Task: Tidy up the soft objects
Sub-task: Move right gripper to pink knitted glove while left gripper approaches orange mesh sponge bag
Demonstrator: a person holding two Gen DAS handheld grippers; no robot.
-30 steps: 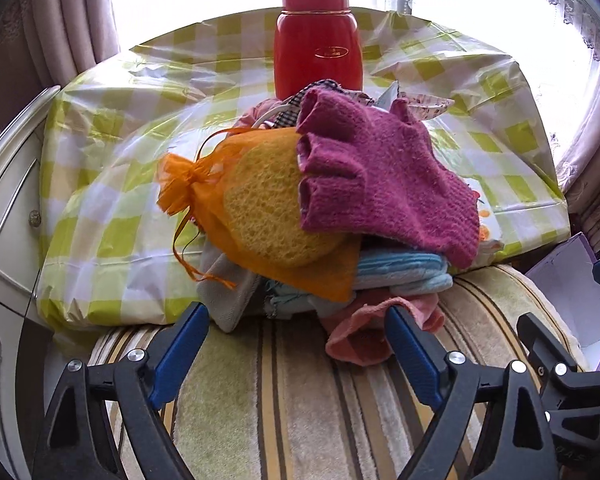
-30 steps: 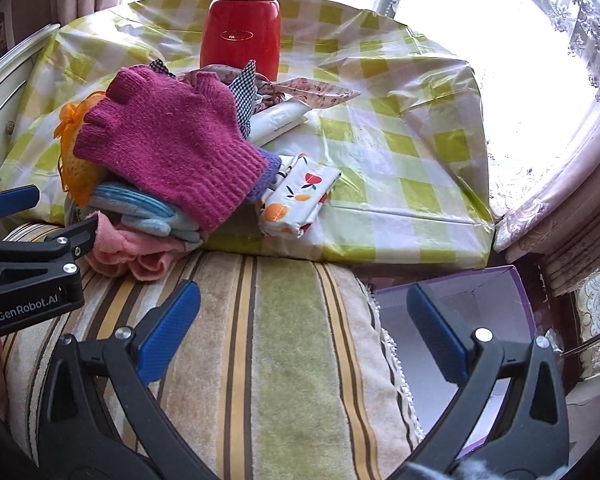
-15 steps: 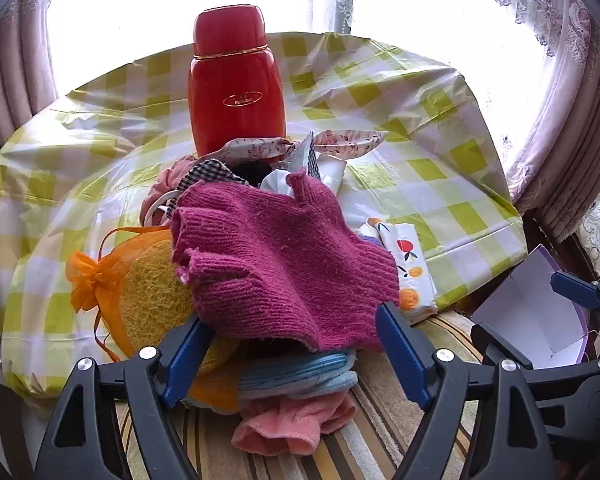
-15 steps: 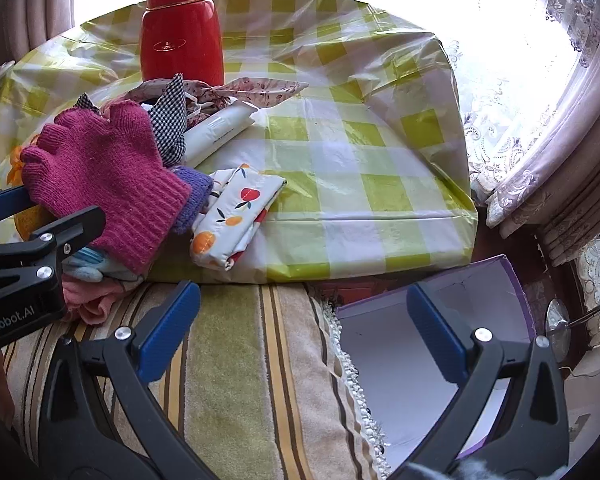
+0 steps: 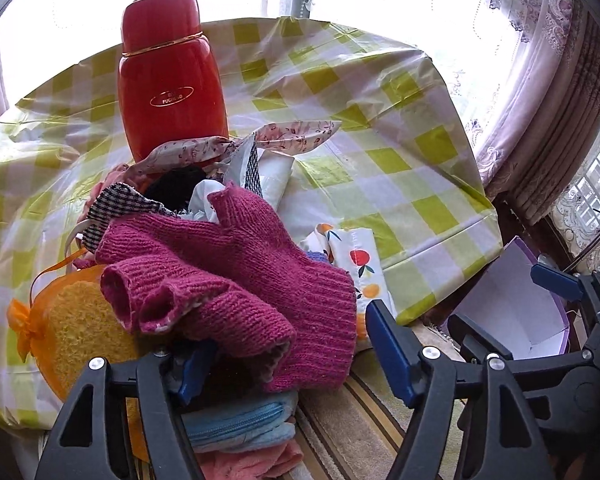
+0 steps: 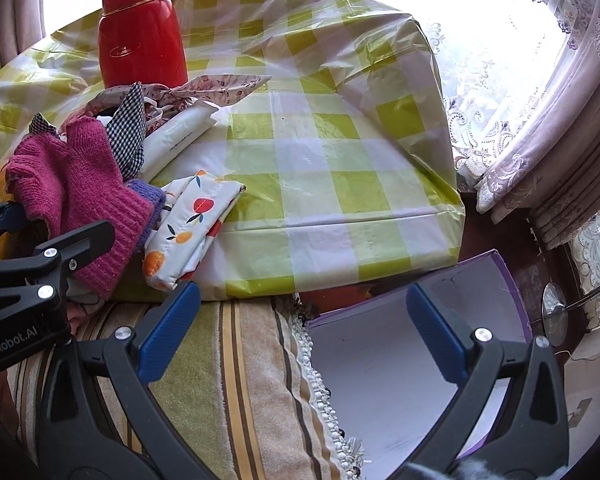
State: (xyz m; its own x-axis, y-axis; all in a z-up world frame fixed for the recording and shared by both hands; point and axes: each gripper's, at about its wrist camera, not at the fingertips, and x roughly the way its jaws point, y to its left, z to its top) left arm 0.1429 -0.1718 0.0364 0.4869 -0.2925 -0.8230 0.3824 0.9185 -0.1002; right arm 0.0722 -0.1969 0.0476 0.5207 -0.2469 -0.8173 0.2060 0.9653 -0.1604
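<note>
On top of the pile of soft things at the near edge of the bench [image 5: 416, 168], a magenta knit glove [image 5: 236, 288] is lying draped, fingers pointing left, cuff toward the right. Left hand-held gripper [image 5: 284, 344] is sitting spread wide around the cuff end: its left blue pad is tucked under the glove's lower edge, its right pad [image 5: 392, 352] standing clear just beside the cuff. Jaws are not closing on anything.

Under the glove: a yellow sponge in an orange mesh bag [image 5: 64, 328] sticking out to the left, a folded light-blue cloth [image 5: 236, 424] and a pink cloth [image 5: 252, 460] below it. Behind the glove a black-and-white checked fabric [image 5: 116, 204] and a floral pink ribbon [image 5: 284, 136] are bunching up. A fruit-print pouch [image 5: 356, 264] is lying just beside the cuff on the right. In the right wrist view a white tube [image 6: 176, 140] is resting behind the pouch.

A red thermos flask [image 5: 168, 76] is standing upright behind the pile on the green-and-white checked cover.

Right hand-held gripper [image 6: 300, 336] is hovering wide open, holding nothing, over a striped cushion [image 6: 228, 376] and the edge of a purple box [image 6: 384, 356] with a white interior, sitting lower than the bench at the right. Lace curtains [image 6: 512, 120] are hanging at the far right.
</note>
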